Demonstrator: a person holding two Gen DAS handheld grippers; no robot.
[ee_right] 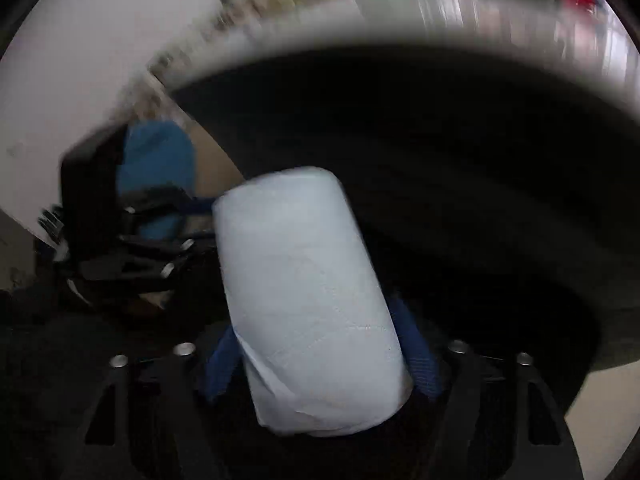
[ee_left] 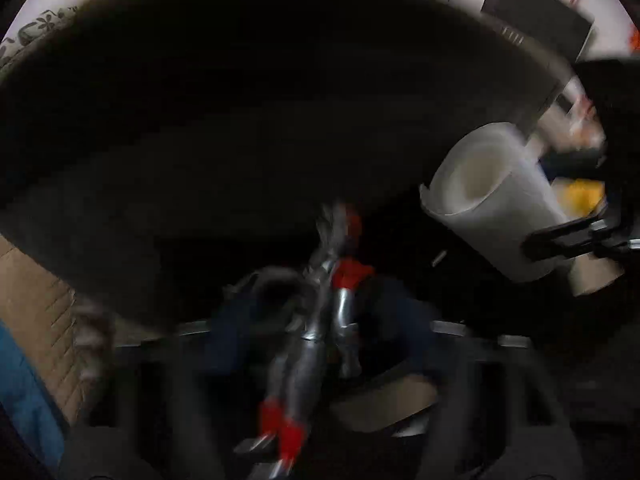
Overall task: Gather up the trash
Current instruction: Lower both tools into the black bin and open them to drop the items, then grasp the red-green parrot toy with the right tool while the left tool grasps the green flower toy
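Note:
A wide black trash bag [ee_left: 240,120] gapes below both grippers. In the left wrist view a crumpled silver and red wrapper [ee_left: 316,344] hangs blurred between the blue pads [ee_left: 236,320] of my left gripper [ee_left: 320,308]. The pads stand well apart from it, so the gripper is open. A white paper roll [ee_right: 308,300] lies lengthwise between the blue pads [ee_right: 420,360] of my right gripper [ee_right: 320,348], whose jaws stand wide beside it without visibly squeezing. The same roll [ee_left: 492,200] and right gripper [ee_left: 568,236] show at the right of the left wrist view. The left gripper [ee_right: 160,256] appears at the left of the right wrist view.
A cardboard box [ee_left: 36,300] and something blue [ee_left: 20,380] sit left of the bag. A tan piece [ee_left: 384,404] lies low inside the bag. A dark appliance [ee_left: 540,12] stands at the back right against a white wall. Both pictures are blurred.

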